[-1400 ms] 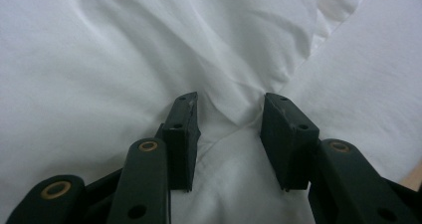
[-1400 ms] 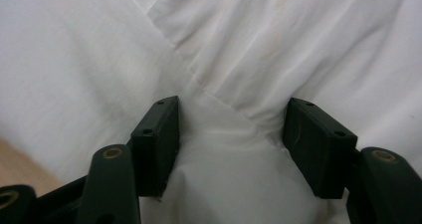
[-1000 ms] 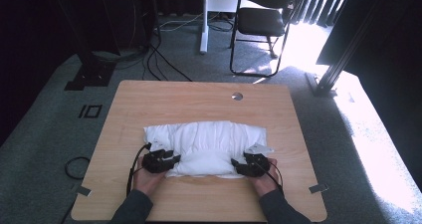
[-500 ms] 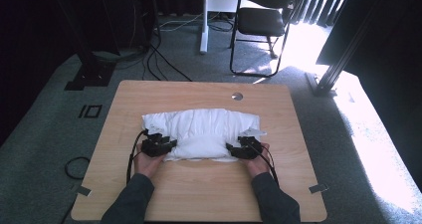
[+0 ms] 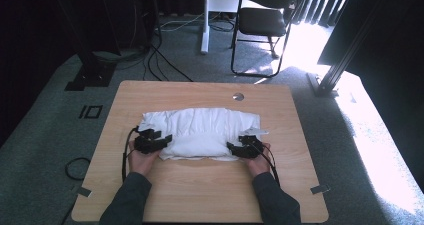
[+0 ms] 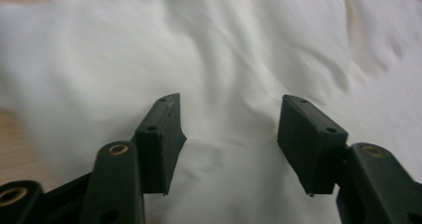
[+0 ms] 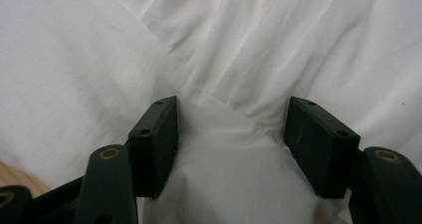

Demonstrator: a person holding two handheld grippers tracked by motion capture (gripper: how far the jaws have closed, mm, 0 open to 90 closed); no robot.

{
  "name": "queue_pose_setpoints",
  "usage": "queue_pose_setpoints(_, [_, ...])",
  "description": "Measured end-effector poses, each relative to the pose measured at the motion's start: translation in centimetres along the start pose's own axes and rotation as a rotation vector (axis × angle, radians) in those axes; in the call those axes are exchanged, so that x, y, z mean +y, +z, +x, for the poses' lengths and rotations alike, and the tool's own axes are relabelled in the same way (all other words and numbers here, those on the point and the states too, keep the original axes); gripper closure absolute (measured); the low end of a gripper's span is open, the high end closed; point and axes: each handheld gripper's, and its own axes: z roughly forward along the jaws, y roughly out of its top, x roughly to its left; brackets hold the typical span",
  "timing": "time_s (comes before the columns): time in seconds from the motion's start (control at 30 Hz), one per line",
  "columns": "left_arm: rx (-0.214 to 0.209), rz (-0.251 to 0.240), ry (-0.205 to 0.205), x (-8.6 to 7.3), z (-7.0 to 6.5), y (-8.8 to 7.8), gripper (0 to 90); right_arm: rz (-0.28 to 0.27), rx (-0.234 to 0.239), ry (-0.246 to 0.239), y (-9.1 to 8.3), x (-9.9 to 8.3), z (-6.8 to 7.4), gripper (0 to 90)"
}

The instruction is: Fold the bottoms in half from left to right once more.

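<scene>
High view: we see a white cloth point(image 5: 200, 132), folded into a thick bundle, lying mid-bench, nearer our edge than the far one.
Left tongs point(image 5: 161, 141): at the cloth's left end; in the left gripper view the jaws stand wide and have just been opening, with cloth point(image 6: 224, 84) between and below them but not pinched.
Right tongs point(image 5: 236, 149): at the cloth's right end; in the right gripper view the jaws stand fairly wide over a fold of cloth point(image 7: 224, 149) that rises between them; we judge the pads are not pressing on it.
Risk, fold: with both tongs loose, we think the top layer could spring back or slump, since nothing pins it.
Risk, snag: a jaw drawn back low may catch a crease and drag the bundle askew.
Risk, uneven ends: if one side lets go first, the edges may end up misaligned.
Bench point(image 5: 200, 190): pale wood, a round grommet point(image 5: 238, 96) near its far edge.
Room: grey carpet, a black chair point(image 5: 265, 20), floor cables point(image 5: 165, 60), harsh sunlight at right.
</scene>
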Motion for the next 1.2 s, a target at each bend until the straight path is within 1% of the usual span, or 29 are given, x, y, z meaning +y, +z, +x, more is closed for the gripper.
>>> queue_pose_setpoints(0.07, [0.018,-0.034,-0.059,0.4,1.5,-0.9,39.6,-0.007,-0.011,0.003,-0.5,0.4,0.1,34.2])
queue_pose_setpoints(0.1, [0.017,-0.043,-0.097,0.5,2.2,-1.2,38.4,-0.021,-0.019,0.009,-0.9,0.6,0.3,33.8])
queue_pose_setpoints(0.13, [0.011,-0.039,-0.122,0.6,2.9,-1.3,36.2,-0.042,-0.021,0.009,-1.3,0.9,0.4,33.8])
queue_pose_setpoints(0.17, [0.028,-0.035,-0.13,0.6,3.4,-1.3,30.2,-0.06,-0.021,0.005,-1.7,1.2,0.6,33.8])
queue_pose_setpoints(0.2, [0.039,-0.035,-0.136,0.6,3.7,-1.3,26.7,-0.074,-0.023,0.0,-2.0,1.6,0.8,33.8])
queue_pose_setpoints(0.23, [0.033,-0.029,-0.151,0.5,4.1,-1.1,26.2,-0.088,-0.021,-0.005,-2.3,2.1,1.1,33.8])
queue_pose_setpoints(0.3, [0.032,-0.005,-0.177,0.3,4.5,-0.5,18.9,-0.102,-0.012,-0.025,-2.5,3.0,1.7,33.7])
queue_pose_setpoints(0.37, [0.033,0.015,-0.187,0.0,4.7,0.4,17.4,-0.113,-0.004,-0.039,-2.4,3.8,2.3,32.8])
queue_pose_setpoints(0.43, [0.033,0.057,-0.211,-0.3,5.0,1.5,16.3,-0.115,0.01,-0.05,-2.0,4.6,2.9,32.5])
queue_pose_setpoints(0.47, [0.037,0.071,-0.223,-0.5,5.1,2.0,16.2,-0.117,0.013,-0.054,-1.7,4.9,3.3,32.6])
queue_pose_setpoints(0.5, [0.028,0.066,-0.215,-0.6,5.1,2.2,16.1,-0.119,0.017,-0.057,-1.4,5.2,3.6,33.0])
queue_pose_setpoints(0.57, [0.03,0.072,-0.227,-0.4,5.0,2.4,15.6,-0.124,0.025,-0.062,-0.7,5.8,4.2,36.0])
queue_pose_setpoints(0.6, [0.034,0.078,-0.213,-0.4,4.8,2.5,15.6,-0.125,0.029,-0.062,-0.4,6.0,4.5,39.0])
queue_pose_setpoints(0.63, [0.027,0.085,-0.203,-0.3,4.6,2.7,15.6,-0.124,0.032,-0.061,-0.2,6.3,4.8,41.0])
queue_pose_setpoints(0.7, [-0.005,0.106,-0.188,-0.2,3.9,3.0,16.1,-0.13,0.041,-0.059,0.3,6.7,5.2,42.1])
queue_pose_setpoints(0.73, [-0.008,0.121,-0.167,-0.1,3.4,3.2,16.7,-0.129,0.046,-0.059,0.5,6.9,5.3,41.8])
queue_pose_setpoints(0.77, [0.001,0.136,-0.139,0.0,2.9,3.3,19.4,-0.127,0.048,-0.056,0.8,7.0,5.4,41.5])
queue_pose_setpoints(0.8, [0.005,0.143,-0.131,0.1,2.6,3.4,25.0,-0.124,0.052,-0.055,0.9,7.1,5.5,41.3])
queue_pose_setpoints(0.83, [-0.003,0.147,-0.137,0.1,2.5,3.5,32.7,-0.124,0.055,-0.057,1.1,7.2,5.5,41.0])
queue_pose_setpoints(0.87, [-0.023,0.151,-0.148,0.1,2.6,3.6,42.3,-0.12,0.054,-0.061,1.3,7.3,5.6,41.0])
queue_pose_setpoints(0.93, [-0.049,0.16,-0.154,-0.1,2.9,3.6,66.0,-0.116,0.051,-0.07,1.5,7.4,5.7,43.3])
queue_pose_setpoints(0.97, [-0.062,0.163,-0.154,-0.2,3.1,3.6,72.6,-0.113,0.043,-0.08,1.7,7.5,5.7,47.3])
queue_pose_setpoints(1.0, [-0.063,0.165,-0.149,-0.2,3.2,3.5,76.3,-0.109,0.037,-0.086,1.8,7.5,5.7,51.2])
queue_pose_setpoints(1.03, [-0.061,0.165,-0.148,-0.1,3.4,3.4,78.5,-0.098,0.028,-0.094,2.1,7.4,5.7,51.4])
queue_pose_setpoints(1.07, [-0.047,0.157,-0.148,0.0,3.4,3.2,79.8,-0.084,0.024,-0.089,2.4,7.3,5.6,51.9])
queue_pose_setpoints(1.13, [-0.035,0.136,-0.146,0.4,3.6,2.6,80.8,-0.049,0.054,-0.074,3.1,6.9,5.5,51.3])
queue_pose_setpoints(1.2, [-0.052,0.099,-0.161,1.2,3.8,1.6,81.3,-0.011,0.032,-0.107,4.0,6.3,5.8,51.2])
